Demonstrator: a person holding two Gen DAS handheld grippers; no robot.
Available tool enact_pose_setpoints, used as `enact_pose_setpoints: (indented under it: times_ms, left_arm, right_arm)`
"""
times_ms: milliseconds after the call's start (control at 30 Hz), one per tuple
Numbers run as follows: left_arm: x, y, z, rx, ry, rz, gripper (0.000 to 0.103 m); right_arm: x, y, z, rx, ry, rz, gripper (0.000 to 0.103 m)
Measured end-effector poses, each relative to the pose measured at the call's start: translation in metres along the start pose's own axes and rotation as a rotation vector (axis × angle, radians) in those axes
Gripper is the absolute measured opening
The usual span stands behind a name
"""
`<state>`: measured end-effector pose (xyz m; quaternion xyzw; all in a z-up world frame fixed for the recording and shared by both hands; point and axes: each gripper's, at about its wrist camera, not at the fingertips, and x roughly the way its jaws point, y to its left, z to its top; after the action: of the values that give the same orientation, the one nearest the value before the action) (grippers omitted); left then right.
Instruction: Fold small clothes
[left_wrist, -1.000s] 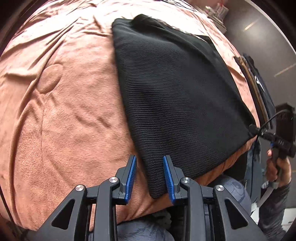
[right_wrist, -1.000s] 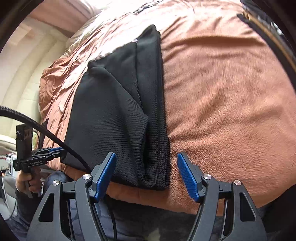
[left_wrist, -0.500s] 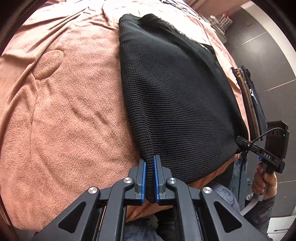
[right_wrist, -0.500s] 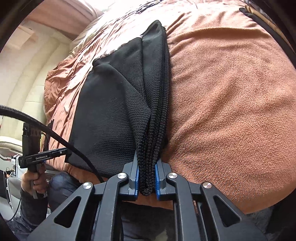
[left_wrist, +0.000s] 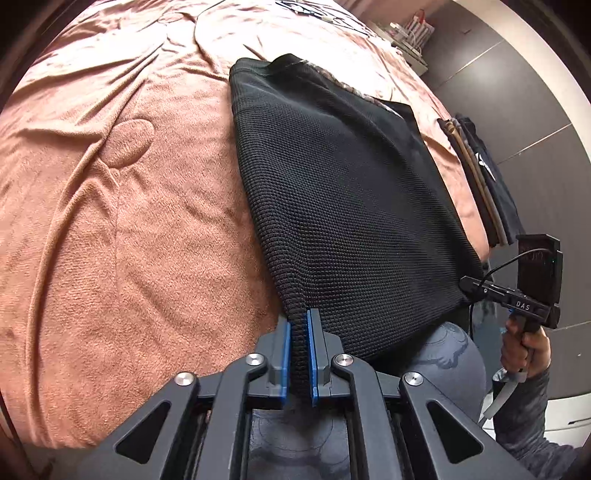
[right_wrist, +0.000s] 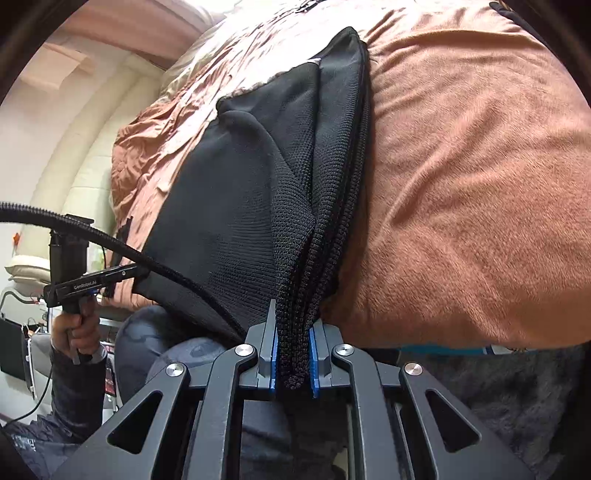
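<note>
Garment: black knit garment (left_wrist: 343, 206), partly folded, lying on a rust-brown blanket (left_wrist: 122, 221) that covers a bed; its near edge hangs off the bed's front edge toward the person.
Blanket, left part: creased, with an oval flattened patch (left_wrist: 127, 142) well to the left of the garment.
Left gripper: left gripper (left_wrist: 299, 354) has its blue pads closed tight on the garment's near left corner; the knit edge fills the narrow gap between them. The jaws have just been closing, with the fabric between them.
Garment, left wrist view: cloth runs taut from the pinched corner up and away across the bed; the far edge shows a light trim.
Right gripper: right gripper (right_wrist: 293, 363) is pinched on the near right corner, where several stacked knit layers bunch between the pads. Its jaws have just been closing too, and have since eased a little; the pads press on the fabric.
Garment, right wrist view: a folded-over panel lies on top, its ridge running away from the gripper (right_wrist: 258, 192).
Person: each view shows the opposite hand gripping a handle, the right hand (left_wrist: 524, 347) and the left hand (right_wrist: 75, 332); patterned grey trousers (left_wrist: 447, 350) sit below the bed edge.
Right side: folded clothes stack (left_wrist: 484, 177), dark with tan layers, at the bed's right edge, apart from the garment.
</note>
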<state>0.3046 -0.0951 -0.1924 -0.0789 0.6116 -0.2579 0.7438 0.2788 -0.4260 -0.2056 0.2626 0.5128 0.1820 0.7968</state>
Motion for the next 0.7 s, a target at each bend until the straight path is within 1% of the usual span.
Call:
enact_pose_setpoints:
  times_ms: [67,100,133,200,233,300,333,400,467,533,600,700]
  left_arm:
    - [0.006,0.001,0.007,-0.018,-0.002,-0.014,0.014]
    - [0.011,0.001,0.011,-0.032,-0.002,-0.022,0.026]
    - [0.012,0.003,0.017,-0.051,-0.014,-0.031,0.041]
    - [0.009,0.009,0.021,-0.063,-0.055,-0.024,0.052]
    - [0.009,0.010,0.026,-0.068,-0.072,-0.020,0.052]
    - [0.012,0.014,0.034,-0.089,-0.078,-0.036,0.052]
    - [0.015,0.017,0.039,-0.103,-0.082,-0.048,0.051]
    - [0.020,0.020,0.048,-0.118,-0.089,-0.044,0.051]
    - [0.025,0.024,0.057,-0.128,-0.088,-0.047,0.051]
    - [0.028,0.031,0.063,-0.143,-0.084,-0.051,0.051]
    - [0.032,0.034,0.071,-0.149,-0.086,-0.049,0.049]
    - [0.040,0.037,0.083,-0.160,-0.077,-0.062,0.043]
  right_arm:
    - [-0.002,-0.004,0.007,0.018,-0.002,0.007,0.017]
    - [-0.007,-0.005,0.009,0.020,-0.016,0.008,0.026]
    - [-0.012,-0.006,0.011,0.021,-0.031,-0.002,0.045]
    - [-0.017,-0.008,0.019,0.022,-0.069,-0.028,0.068]
    - [-0.018,-0.009,0.022,0.027,-0.084,-0.021,0.068]
    - [-0.015,-0.012,0.030,0.045,-0.096,0.003,0.068]
    - [-0.013,-0.014,0.035,0.049,-0.104,0.005,0.068]
    - [-0.008,-0.018,0.043,0.053,-0.109,0.006,0.068]
    - [-0.001,-0.022,0.051,0.071,-0.119,0.028,0.068]
    - [0.008,-0.025,0.057,0.088,-0.122,0.028,0.068]
    - [0.014,-0.030,0.065,0.102,-0.128,0.057,0.068]
    - [0.029,-0.035,0.079,0.109,-0.129,0.102,0.068]
